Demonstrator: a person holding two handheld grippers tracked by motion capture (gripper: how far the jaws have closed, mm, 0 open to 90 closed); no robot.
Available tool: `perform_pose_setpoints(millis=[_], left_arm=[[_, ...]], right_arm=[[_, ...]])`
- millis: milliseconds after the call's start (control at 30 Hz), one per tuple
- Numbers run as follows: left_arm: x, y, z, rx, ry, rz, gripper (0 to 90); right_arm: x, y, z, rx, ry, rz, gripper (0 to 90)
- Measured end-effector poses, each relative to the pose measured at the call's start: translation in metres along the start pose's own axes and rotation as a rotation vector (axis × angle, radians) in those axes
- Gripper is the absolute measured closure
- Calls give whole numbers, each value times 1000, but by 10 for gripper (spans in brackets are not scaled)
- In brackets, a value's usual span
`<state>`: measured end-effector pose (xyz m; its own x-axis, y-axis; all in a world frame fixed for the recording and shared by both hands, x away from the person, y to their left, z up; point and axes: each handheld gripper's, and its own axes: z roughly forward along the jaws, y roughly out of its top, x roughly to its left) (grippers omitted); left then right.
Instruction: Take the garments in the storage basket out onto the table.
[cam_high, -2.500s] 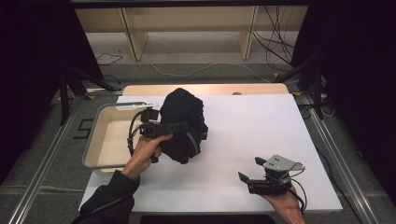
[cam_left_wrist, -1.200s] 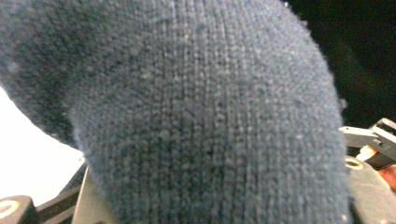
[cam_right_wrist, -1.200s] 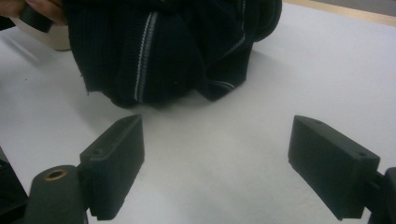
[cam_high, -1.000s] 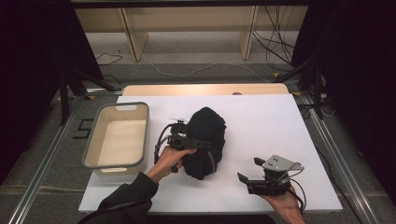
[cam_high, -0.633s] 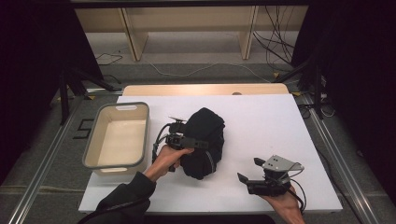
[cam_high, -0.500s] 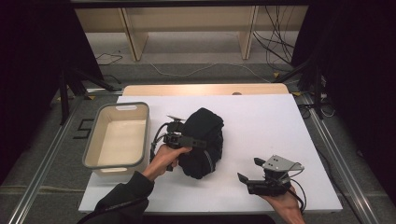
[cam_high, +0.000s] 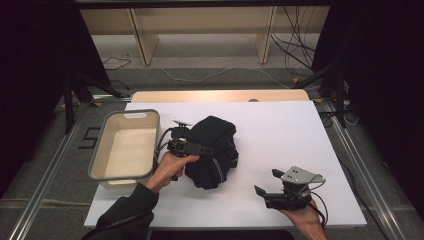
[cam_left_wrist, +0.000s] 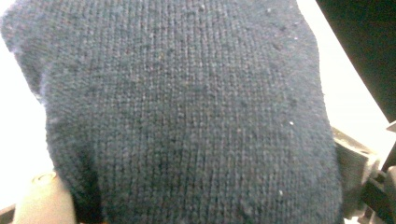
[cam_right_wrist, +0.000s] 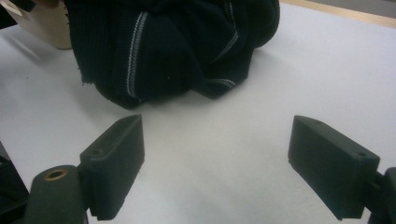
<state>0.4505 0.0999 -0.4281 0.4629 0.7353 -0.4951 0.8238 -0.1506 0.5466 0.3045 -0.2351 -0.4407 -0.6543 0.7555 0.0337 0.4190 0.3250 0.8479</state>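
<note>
Item: one dark navy knitted garment with thin pale stripes (cam_high: 214, 152), bunched into a soft heap. We are finding it lying on the white desk (cam_high: 280, 135), left of centre, just to the right of the beige rectangular plastic tub (cam_high: 126, 148).

Handling: we are judging it light, limp and yielding, not fragile; the ribbed knit should give good friction but will sag and unfold when lifted. We are recommending a pinch on a thick fold or the striped hem on the near side, gathering several layers.

Left claw (cam_high: 192, 148): we are seeing it pushed against the heap's left flank, with knit close before its camera. Its jaws have just been opening; whether cloth is still between them we cannot tell.

Right claw (cam_high: 265, 187): we are seeing it spread wide, empty, resting near the desk's near-right edge, well apart from the garment.
</note>
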Motion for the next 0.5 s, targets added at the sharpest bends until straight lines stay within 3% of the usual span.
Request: perform_pose_setpoints(millis=[133, 500], left_arm=[[-4, -1, -4, -3, 35, 24, 136], [-9, -1, -12, 16, 80, 82, 71]], right_arm=[[0, 0, 0, 1, 0, 0, 192], [0, 0, 0, -3, 1, 0, 193]])
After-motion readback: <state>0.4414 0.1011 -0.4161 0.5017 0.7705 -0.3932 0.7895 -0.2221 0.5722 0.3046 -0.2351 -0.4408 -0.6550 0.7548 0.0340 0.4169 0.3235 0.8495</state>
